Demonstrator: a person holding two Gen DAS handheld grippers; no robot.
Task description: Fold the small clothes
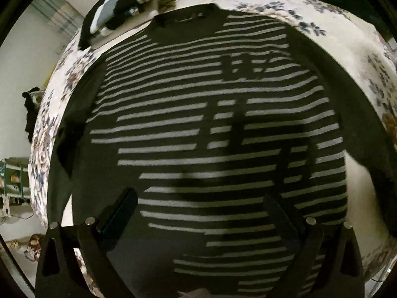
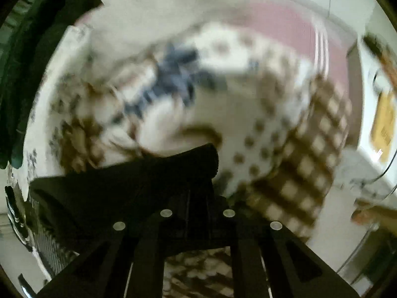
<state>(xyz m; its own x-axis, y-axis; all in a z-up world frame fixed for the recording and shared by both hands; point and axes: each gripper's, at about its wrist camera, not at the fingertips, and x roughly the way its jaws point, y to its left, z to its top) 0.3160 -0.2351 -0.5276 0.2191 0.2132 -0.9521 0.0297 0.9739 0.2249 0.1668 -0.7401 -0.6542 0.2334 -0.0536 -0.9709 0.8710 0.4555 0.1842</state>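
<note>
Starting the fold: my right gripper [image 2: 198,186] pinches the dark sleeve [image 2: 139,173], my left gripper [image 1: 198,208] hangs open over the striped top [image 1: 211,134], flat and unfolded on the bed [image 1: 347,49]; folded clothes [image 1: 124,2] lie far left

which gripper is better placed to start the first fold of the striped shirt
Right: the right gripper is already shut on the striped shirt's dark sleeve, while the left gripper hangs open above it.

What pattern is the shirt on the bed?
Dark shirt with thin white horizontal stripes; left wrist view.
</note>
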